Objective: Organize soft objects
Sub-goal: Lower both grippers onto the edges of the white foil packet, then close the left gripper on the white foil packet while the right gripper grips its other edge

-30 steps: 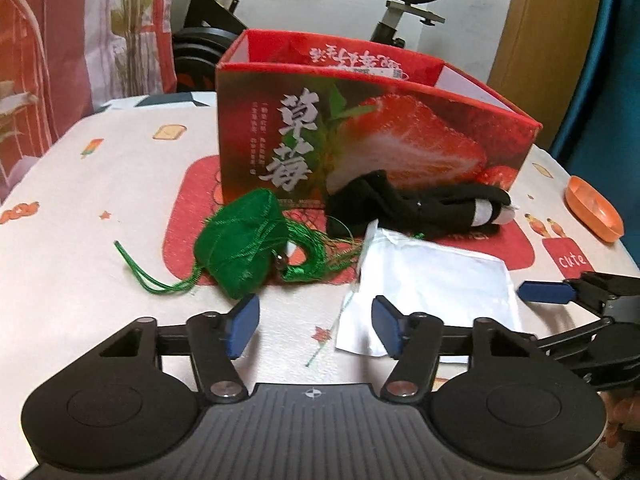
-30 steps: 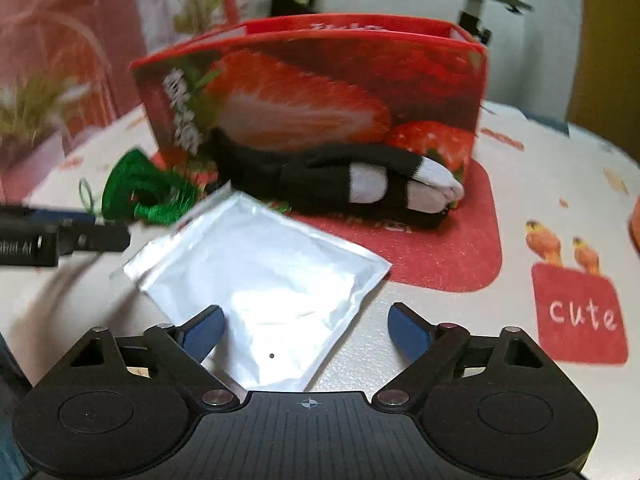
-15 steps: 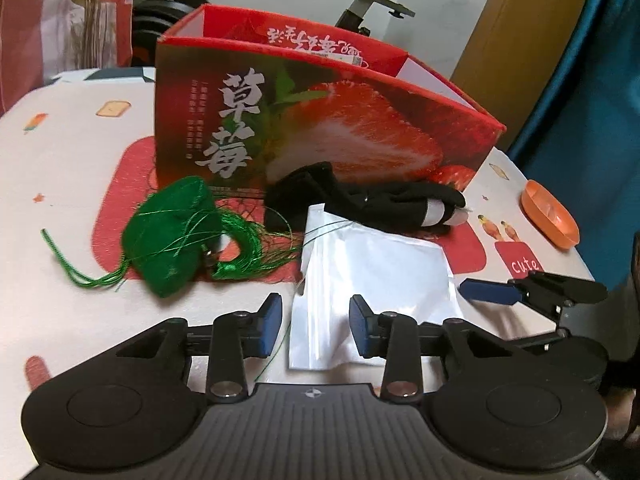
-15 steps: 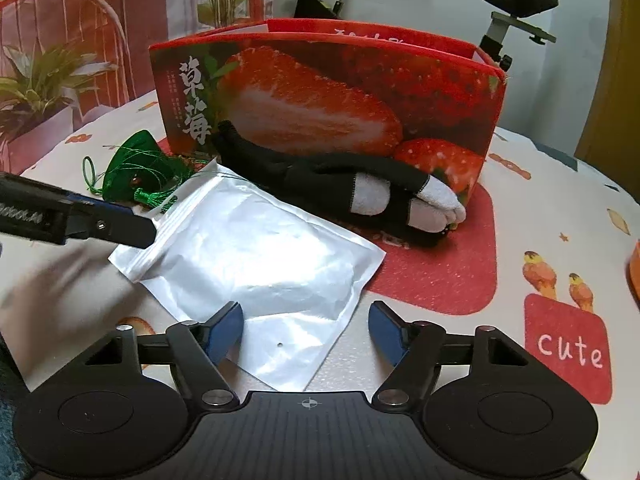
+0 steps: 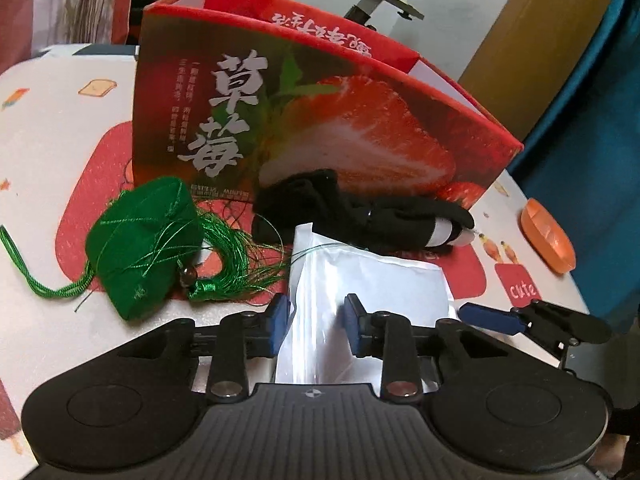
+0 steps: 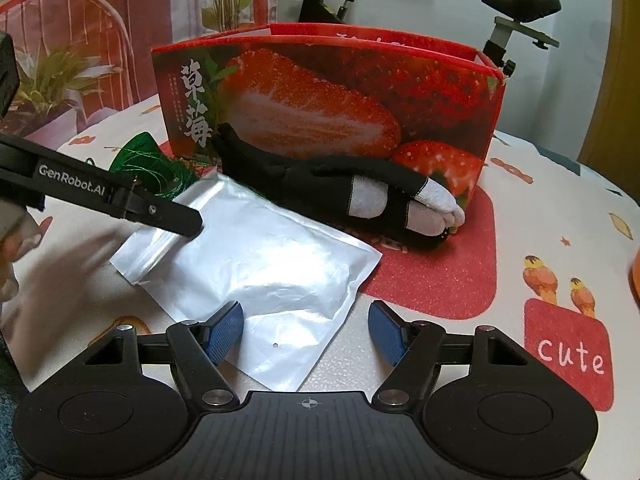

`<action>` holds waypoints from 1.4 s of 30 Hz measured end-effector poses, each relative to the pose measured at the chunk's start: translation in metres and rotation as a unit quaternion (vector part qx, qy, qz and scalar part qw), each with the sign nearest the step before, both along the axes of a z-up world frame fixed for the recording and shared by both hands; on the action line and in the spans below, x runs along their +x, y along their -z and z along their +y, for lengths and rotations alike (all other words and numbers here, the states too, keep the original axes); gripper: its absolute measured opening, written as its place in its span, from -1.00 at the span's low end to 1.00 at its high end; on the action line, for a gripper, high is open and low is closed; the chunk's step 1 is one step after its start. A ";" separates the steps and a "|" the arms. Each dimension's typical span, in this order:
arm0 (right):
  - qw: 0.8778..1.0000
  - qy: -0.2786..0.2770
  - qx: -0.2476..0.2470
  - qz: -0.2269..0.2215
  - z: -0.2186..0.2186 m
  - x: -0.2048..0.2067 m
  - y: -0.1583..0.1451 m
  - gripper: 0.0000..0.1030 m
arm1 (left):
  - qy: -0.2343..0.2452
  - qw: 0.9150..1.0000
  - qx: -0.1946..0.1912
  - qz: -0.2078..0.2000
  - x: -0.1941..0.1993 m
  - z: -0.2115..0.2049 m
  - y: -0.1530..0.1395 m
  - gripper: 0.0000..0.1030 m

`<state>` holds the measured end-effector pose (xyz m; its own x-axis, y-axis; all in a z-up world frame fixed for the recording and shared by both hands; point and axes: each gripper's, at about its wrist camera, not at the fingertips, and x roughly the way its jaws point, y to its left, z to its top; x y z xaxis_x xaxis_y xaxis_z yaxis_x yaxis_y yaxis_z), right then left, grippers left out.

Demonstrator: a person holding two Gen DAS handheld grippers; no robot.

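**Beside the strawberry box: both jaws at the silver pouch**

On the surface in front of you, the flat silver foil zip pouch [image 6: 256, 264] lies just before the tall red cardboard box printed with a cut strawberry [image 5: 320, 120], which is open at the top and looks like the place the soft things are meant to go. Your left gripper [image 5: 314, 322] has its jaws partly open with the pouch's left edge between the blue pads; from the right wrist view its tip sits at the zip end, but whether the pads are touching foil cannot be told. Your right gripper [image 6: 306, 330] has its jaws wide apart around the pouch's near corner, holding nothing. Working both ends at once makes sense, since a limp, slippery pouch would likely sag from a single pinch.

A rolled pair of black socks with grey-white toes [image 6: 360, 200] leans against the box's front wall, touching the pouch's far edge. A green silk dumpling-shaped sachet with a tassel and cord [image 5: 148, 240] rests left of the pouch, loose threads trailing over it; these could snag when the pouch lifts.

A cream cloth with red patches, cartoon birds and the word "cute" covers the surface [image 6: 560, 208]. An orange dish [image 5: 548, 244] sits near the right edge. Behind stand an exercise bike [image 6: 516, 12], a potted plant [image 6: 52, 80] and a blue curtain [image 5: 592, 120].
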<state>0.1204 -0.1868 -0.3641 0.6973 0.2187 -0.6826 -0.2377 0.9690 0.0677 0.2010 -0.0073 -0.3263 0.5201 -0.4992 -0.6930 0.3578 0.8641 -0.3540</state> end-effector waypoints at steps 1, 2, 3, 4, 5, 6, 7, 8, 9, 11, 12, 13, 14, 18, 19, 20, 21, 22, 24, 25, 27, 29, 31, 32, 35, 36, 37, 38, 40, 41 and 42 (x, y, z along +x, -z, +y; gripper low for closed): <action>1.000 -0.001 0.000 -0.001 0.000 0.000 0.000 0.30 | 0.000 1.000 -0.002 0.000 0.000 0.000 0.000 -0.37; 1.000 -0.002 0.000 -0.002 0.000 0.000 0.000 0.31 | 0.000 1.000 -0.001 0.000 0.001 0.000 0.001 -0.37; 1.000 -0.003 0.000 -0.003 0.000 0.000 0.000 0.31 | 0.000 1.000 -0.001 0.000 0.001 0.000 0.000 -0.37; 1.000 -0.003 0.000 -0.003 0.000 0.000 0.000 0.32 | 0.001 1.000 -0.003 0.002 0.002 0.001 0.001 -0.37; 1.000 -0.003 0.000 -0.004 0.000 0.000 0.000 0.32 | 0.001 1.000 -0.005 0.004 0.003 0.001 0.001 -0.36; 1.000 -0.004 0.000 -0.004 -0.001 0.001 0.000 0.32 | 0.001 1.000 -0.008 0.006 0.004 0.002 0.002 -0.35; 1.000 -0.003 0.001 -0.004 0.000 0.000 0.001 0.33 | 0.001 1.000 -0.011 0.008 0.005 0.003 0.003 -0.32; 1.000 -0.004 0.001 -0.005 0.000 0.001 0.001 0.33 | 0.001 1.000 -0.015 0.010 0.005 0.006 0.003 -0.31; 1.000 -0.004 0.001 -0.005 0.000 0.000 0.001 0.33 | 0.001 1.000 -0.019 0.012 0.005 0.008 0.003 -0.31; 1.000 -0.005 0.001 -0.006 0.000 0.000 0.001 0.33 | 0.002 1.000 -0.025 0.013 0.005 0.009 0.004 -0.33; 1.000 -0.006 0.001 -0.006 0.000 0.000 0.001 0.33 | 0.006 0.999 -0.029 0.016 0.005 0.009 0.004 -0.33; 1.000 -0.006 0.002 -0.006 0.000 0.001 0.001 0.33 | 0.008 0.999 -0.033 0.020 0.004 0.009 0.004 -0.30; 1.000 -0.006 0.002 -0.006 0.000 0.001 0.001 0.33 | 0.007 0.999 -0.036 0.023 0.003 0.009 0.003 -0.23; 1.000 -0.006 0.002 -0.006 0.000 0.001 0.001 0.34 | 0.010 0.999 -0.029 0.015 -0.004 0.005 0.003 -0.22; 1.000 -0.006 0.002 -0.005 0.000 0.001 0.001 0.34 | 0.008 0.999 -0.034 0.017 -0.005 0.007 0.004 -0.22; 1.000 -0.006 0.003 -0.005 -0.001 0.001 0.001 0.34 | 0.005 0.999 -0.039 0.019 -0.006 0.008 0.004 -0.22; 1.000 -0.007 0.004 -0.004 -0.001 0.002 0.001 0.34 | 0.004 0.999 -0.043 0.020 -0.008 0.010 0.005 -0.23; 1.000 -0.007 0.006 -0.003 -0.002 0.002 0.000 0.34 | 0.004 0.999 -0.043 0.019 -0.011 0.012 0.005 -0.23; 1.000 -0.006 0.017 0.000 -0.004 0.003 0.000 0.34 | 0.005 0.999 -0.044 0.016 -0.016 0.015 0.006 -0.28; 1.000 -0.006 0.023 0.002 -0.006 0.004 -0.001 0.35 | 0.005 0.999 -0.044 0.015 -0.017 0.016 0.007 -0.31; 0.999 -0.003 0.041 0.009 -0.011 0.006 -0.002 0.36 | 0.006 0.999 -0.044 0.013 -0.017 0.016 0.007 -0.34; 0.998 0.002 0.067 0.017 -0.017 0.008 -0.003 0.34 | 0.017 0.999 -0.045 0.017 -0.017 0.014 0.007 -0.52; 0.993 0.001 0.114 0.029 -0.025 0.012 -0.004 0.34 | 0.024 0.999 -0.031 0.007 -0.020 0.008 0.007 -0.52; 0.991 0.006 0.131 0.035 -0.027 0.014 -0.004 0.34 | 0.027 0.999 -0.024 0.002 -0.021 0.006 0.006 -0.52; 0.988 0.014 0.150 0.042 -0.031 0.018 -0.004 0.31 | 0.028 0.999 -0.024 0.002 -0.020 0.007 0.007 -0.52; 0.987 0.016 0.156 0.044 -0.033 0.019 -0.004 0.28 | 0.027 0.999 -0.027 0.004 -0.019 0.008 0.007 -0.52; 0.986 0.019 0.162 0.046 -0.035 0.020 -0.004 0.22 | 0.026 0.999 -0.029 0.005 -0.019 0.009 0.007 -0.52; 0.985 0.022 0.165 0.048 -0.037 0.021 -0.004 0.17 | 0.025 0.999 -0.027 0.004 -0.019 0.009 0.007 -0.52; 0.984 0.025 0.169 0.050 -0.040 0.022 -0.004 0.01 | 0.026 0.999 -0.018 0.001 -0.020 0.008 0.006 -0.52; 0.984 0.026 0.167 0.051 -0.040 0.023 -0.003 -0.16 | 0.026 1.000 -0.012 -0.002 -0.020 0.007 0.005 -0.52; 0.986 0.028 0.158 0.051 -0.041 0.024 -0.003 -0.28 | 0.024 1.000 -0.006 -0.004 -0.020 0.005 0.005 -0.52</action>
